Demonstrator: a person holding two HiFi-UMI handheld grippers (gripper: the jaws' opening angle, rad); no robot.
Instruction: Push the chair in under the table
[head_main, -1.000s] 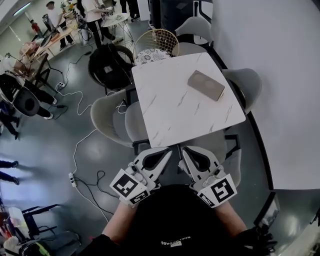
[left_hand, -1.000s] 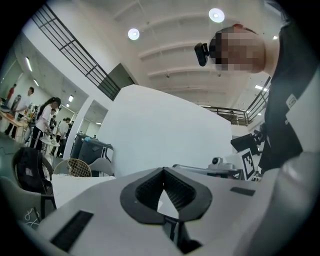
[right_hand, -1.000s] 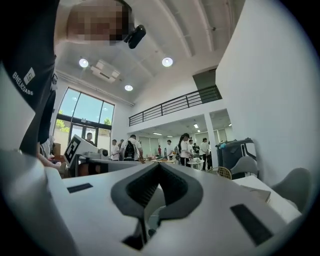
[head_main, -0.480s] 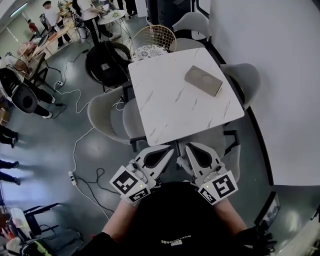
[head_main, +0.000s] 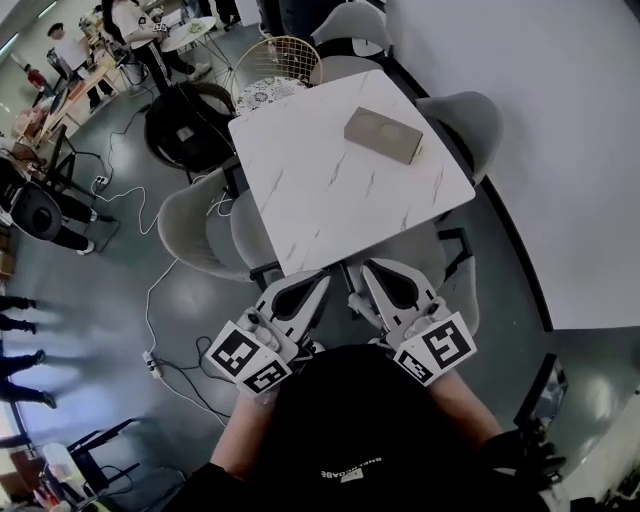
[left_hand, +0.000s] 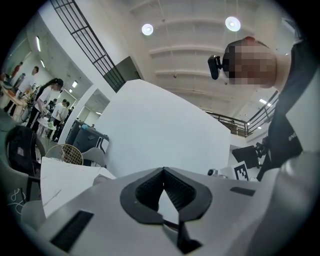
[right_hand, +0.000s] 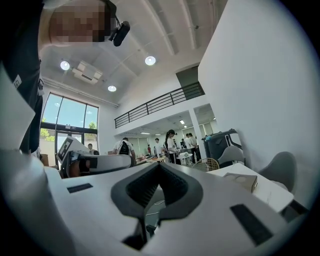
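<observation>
Head view: left gripper (head_main: 320, 280) and right gripper (head_main: 367, 269), both clenched on nothing, point side by side at the near edge of the table (head_main: 340, 190). The chair (head_main: 462, 305) lies straight ahead, apparently mostly tucked beneath, showing nearer the right gripper: a pale grey rounded shell on dark legs.

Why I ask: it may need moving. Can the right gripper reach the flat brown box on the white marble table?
Probably not from here: the right gripper, shut, is at the white marble table's near edge, the flat brown box near its far side. Nothing lies between.
</observation>
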